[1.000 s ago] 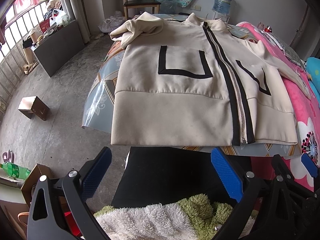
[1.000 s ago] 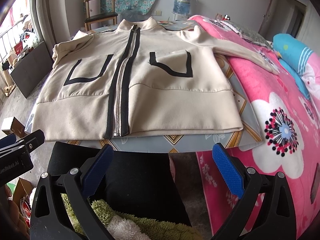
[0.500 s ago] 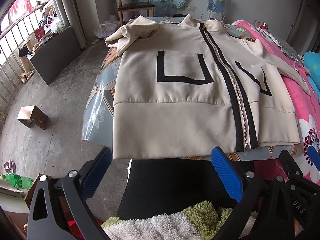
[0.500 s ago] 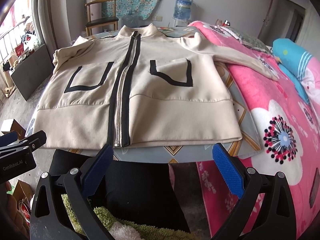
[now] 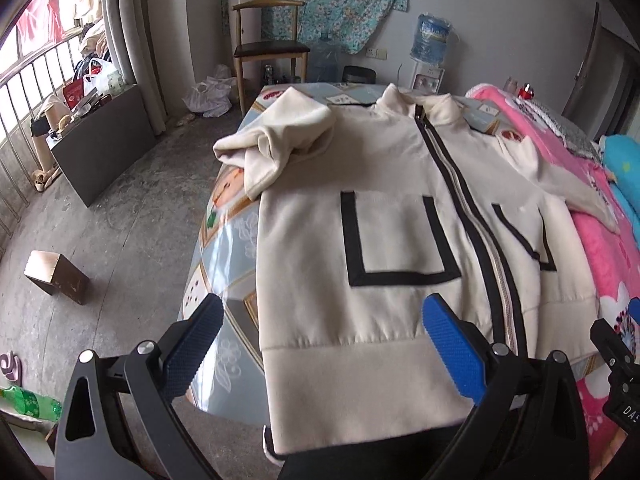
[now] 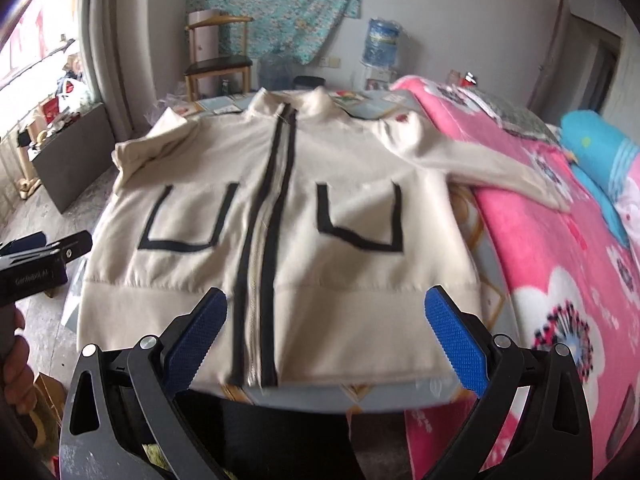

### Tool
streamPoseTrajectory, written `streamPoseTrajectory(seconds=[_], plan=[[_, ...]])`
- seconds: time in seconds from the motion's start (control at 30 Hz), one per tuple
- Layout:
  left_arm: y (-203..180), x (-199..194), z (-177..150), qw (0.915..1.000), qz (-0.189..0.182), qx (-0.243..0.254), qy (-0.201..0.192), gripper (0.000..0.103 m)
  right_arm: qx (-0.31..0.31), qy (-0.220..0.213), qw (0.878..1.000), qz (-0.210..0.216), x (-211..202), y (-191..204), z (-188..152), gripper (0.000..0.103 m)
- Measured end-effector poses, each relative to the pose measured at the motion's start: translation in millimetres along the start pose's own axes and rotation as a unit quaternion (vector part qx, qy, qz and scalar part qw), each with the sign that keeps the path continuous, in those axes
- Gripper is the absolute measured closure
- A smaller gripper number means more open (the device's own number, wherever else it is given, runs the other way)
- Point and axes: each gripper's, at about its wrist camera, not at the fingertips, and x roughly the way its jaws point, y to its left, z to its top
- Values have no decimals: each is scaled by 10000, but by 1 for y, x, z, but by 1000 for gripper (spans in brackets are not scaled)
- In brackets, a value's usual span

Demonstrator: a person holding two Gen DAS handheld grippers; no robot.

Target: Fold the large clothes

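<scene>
A cream zip-up jacket point(image 5: 384, 248) with black trim and two black U-shaped pocket outlines lies flat, front up, on a table with a patterned plastic cover point(image 5: 224, 248). Its left sleeve point(image 5: 276, 140) is bunched near the shoulder; its right sleeve point(image 6: 492, 168) stretches onto the pink blanket. My left gripper point(image 5: 324, 344) is open and empty above the jacket's near left hem. My right gripper point(image 6: 326, 340) is open and empty above the hem near the zipper point(image 6: 256, 280). The left gripper also shows at the left edge of the right wrist view point(image 6: 36, 268).
A pink floral blanket point(image 6: 560, 280) and a blue pillow point(image 6: 600, 148) lie to the right. A wooden chair point(image 5: 268, 48) and a water bottle point(image 5: 434, 38) stand behind the table. A cardboard box point(image 5: 56, 276) and a green bottle point(image 5: 28, 400) are on the floor at left.
Both grippers have moved forward and up, from below the table edge to over the jacket's hem. Both stay open. The jacket has not moved.
</scene>
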Motion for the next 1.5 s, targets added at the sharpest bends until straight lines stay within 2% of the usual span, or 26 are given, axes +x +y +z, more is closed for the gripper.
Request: streamPoseTrajectory(seconds=[0.1, 0.23, 0.37, 0.43, 0.5, 0.63, 0.7, 0.73, 0.77, 0.83, 0.87, 0.9, 0.93, 1.0, 1.03, 1.07, 1.13, 1.17, 1.23, 1.27, 1.3, 1.37, 1.4, 1.5], plan=[[15, 4, 26, 9993, -205, -104, -307, 5, -137, -99, 9992, 352, 12, 5, 32, 7], [32, 10, 53, 9961, -669, -194, -540, 5, -62, -51, 9914, 1305, 41, 8, 78, 7], [41, 22, 63, 9961, -549, -179, -669, 5, -258, -20, 9855, 1679, 75, 26, 115, 7], [45, 35, 64, 9968, -518, -180, -576, 5, -410, 151, 9807, 1904, 96, 39, 129, 7], [45, 57, 67, 9967, -550, -132, -588, 5, -447, 432, 9704, 2335, 124, 51, 140, 7], [39, 92, 73, 9972, -632, -25, -399, 5, -271, 1121, 9593, 2576, 182, 64, 150, 7], [40, 119, 80, 9967, -785, -114, -162, 5, -271, 1377, 9577, 2510, 204, 67, 151, 7], [41, 118, 84, 9967, -787, -135, -151, 5, -296, 1430, 9583, 2457, 211, 67, 150, 7], [42, 132, 91, 9984, -553, -149, -25, 5, -342, 1446, 9604, 2356, 217, 69, 150, 7], [41, 144, 98, 9995, -305, -55, 58, 15, -469, 1484, 9634, 2185, 227, 70, 151, 7], [42, 145, 101, 9996, -252, -21, 85, 27, -525, 1518, 9634, 2146, 231, 69, 150, 7], [42, 145, 105, 9997, -227, 2, 97, 43, -592, 1549, 9629, 2131, 236, 70, 149, 7], [42, 143, 108, 9997, -234, 11, 98, 51, -682, 1557, 9626, 2109, 239, 71, 147, 7], [47, 140, 121, 9988, -402, -154, 221, 83, -843, 1538, 9648, 1960, 245, 70, 143, 7], [47, 137, 126, 9984, -465, -216, 234, 84, -886, 1523, 9655, 1916, 247, 69, 143, 7], [55, 130, 136, 9944, -891, -503, 272, 87, -889, 1515, 9656, 1919, 247, 66, 143, 7], [59, 125, 146, 9859, -1416, -843, 291, 91, -802, 1464, 9658, 1984, 246, 56, 146, 7], [62, 120, 157, 9751, -1903, -1100, 287, 92, -726, 1426, 9663, 2016, 244, 52, 148, 7], [60, 110, 170, 9628, -2349, -1315, 246, 94, -532, 1354, 9672, 2081, 240, 39, 152, 7], [58, 104, 180, 9453, -2872, -1540, 167, 94, -447, 1334, 9673, 2111, 239, 35, 156, 7], [57, 104, 182, 9408, -2990, -1586, 154, 94, -353, 1306, 9667, 2174, 236, 29, 159, 7], [48, 98, 190, 9217, -3464, -1740, 109, 94, -180, 1226, 9657, 2283, 228, 15, 163, 7], [34, 97, 197, 9166, -3613, -1709, 110, 94, -101, 1154, 9660, 2312, 223, 8, 164, 7], [16, 87, 194, 9179, -3650, -1556, 45, 94, 99, 1027, 9628, 2497, 207, -6, 164, 7]])
